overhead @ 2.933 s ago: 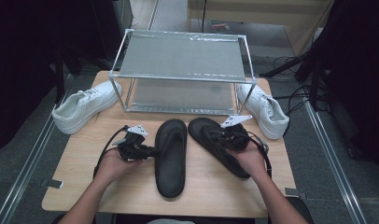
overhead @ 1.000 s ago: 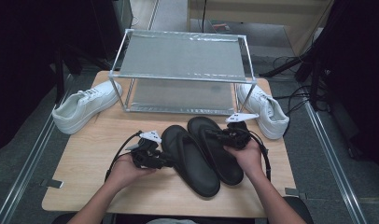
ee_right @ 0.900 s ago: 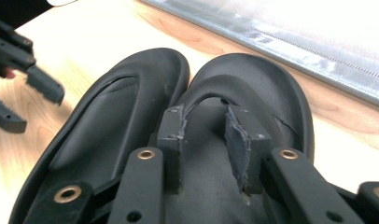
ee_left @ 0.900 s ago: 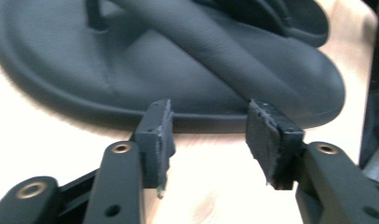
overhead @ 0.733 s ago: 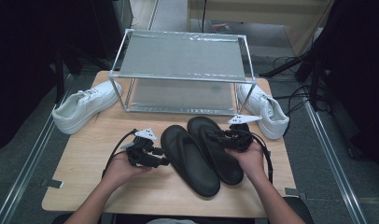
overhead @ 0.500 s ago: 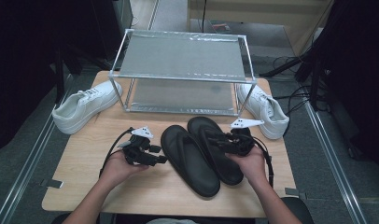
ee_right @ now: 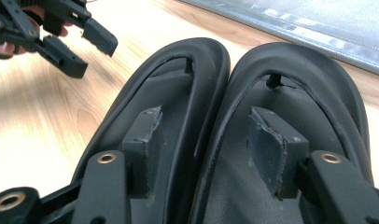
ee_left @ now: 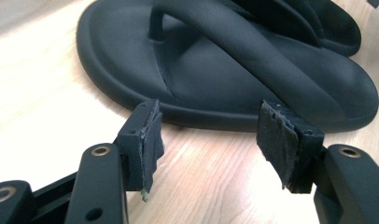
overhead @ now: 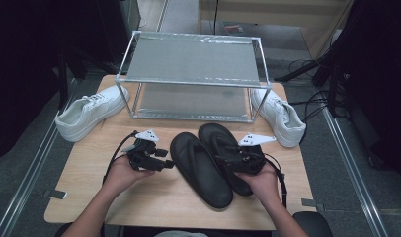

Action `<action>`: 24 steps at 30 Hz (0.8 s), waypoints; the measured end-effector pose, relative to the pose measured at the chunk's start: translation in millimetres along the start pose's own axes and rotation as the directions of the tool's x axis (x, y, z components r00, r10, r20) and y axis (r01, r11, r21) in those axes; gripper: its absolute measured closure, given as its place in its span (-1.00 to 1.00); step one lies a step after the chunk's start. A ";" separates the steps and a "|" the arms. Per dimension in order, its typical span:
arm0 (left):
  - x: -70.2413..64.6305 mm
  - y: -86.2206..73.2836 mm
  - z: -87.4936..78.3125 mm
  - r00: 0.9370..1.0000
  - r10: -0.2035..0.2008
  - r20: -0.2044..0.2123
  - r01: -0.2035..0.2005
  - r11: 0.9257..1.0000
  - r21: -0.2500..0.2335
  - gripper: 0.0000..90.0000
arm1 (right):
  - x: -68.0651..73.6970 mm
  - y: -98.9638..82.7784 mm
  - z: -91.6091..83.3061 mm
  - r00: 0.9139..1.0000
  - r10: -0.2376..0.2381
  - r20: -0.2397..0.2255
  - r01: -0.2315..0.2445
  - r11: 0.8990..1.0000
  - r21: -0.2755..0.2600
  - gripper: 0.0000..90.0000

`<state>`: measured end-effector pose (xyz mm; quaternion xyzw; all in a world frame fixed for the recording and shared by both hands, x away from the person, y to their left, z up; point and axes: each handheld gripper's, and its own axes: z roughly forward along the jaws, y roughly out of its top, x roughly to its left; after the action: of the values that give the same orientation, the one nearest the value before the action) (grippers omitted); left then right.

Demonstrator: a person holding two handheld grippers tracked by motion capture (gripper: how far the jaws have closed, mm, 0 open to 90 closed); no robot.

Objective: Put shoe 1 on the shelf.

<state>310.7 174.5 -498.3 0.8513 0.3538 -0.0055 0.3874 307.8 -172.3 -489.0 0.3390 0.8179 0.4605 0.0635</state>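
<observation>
Both grippers [overhead: 165, 164] [overhead: 227, 159] released, jaws freshly spread, beside two matte black rubbery flip-flops [overhead: 201, 168] on pale woodgrain.

High view: soft, even overhead light on the pale table [overhead: 80, 197]; surroundings fall into near-black, and detail is slightly soft. Gripper views: diffuse light, faint shadows under the black sandals [ee_left: 215, 84], wood beyond the jaws overexposed, with wide-angle stretching at edges.
</observation>
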 end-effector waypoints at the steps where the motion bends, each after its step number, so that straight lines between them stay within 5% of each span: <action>1: 0.5 0.2 -0.3 1.000 -0.001 0.000 0.001 1.000 -0.016 -0.09 | 0.0 0.0 0.0 1.000 0.000 0.000 0.000 1.000 0.000 0.03; 11: 9.0 10.5 -0.4 1.000 0.007 -0.005 -0.008 1.000 -0.030 -0.09 | -1.9 -8.8 -3.1 0.998 0.049 0.045 -0.048 0.999 -0.010 -0.11; 15: 13.8 12.0 -0.6 1.000 -0.010 -0.003 0.010 0.998 -0.059 -0.09 | 2.4 -12.1 2.5 0.998 0.052 0.041 -0.052 0.999 0.005 -0.12; 24: 17.1 17.9 0.0 1.000 -0.001 -0.013 0.000 0.999 -0.037 -0.09 | 12.0 -16.8 20.6 0.998 0.054 0.041 -0.055 0.998 0.039 -0.14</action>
<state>334.4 176.7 -491.4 0.8439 0.3565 0.0065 0.4008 298.9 -156.2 -511.5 0.3716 0.8160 0.4386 0.0606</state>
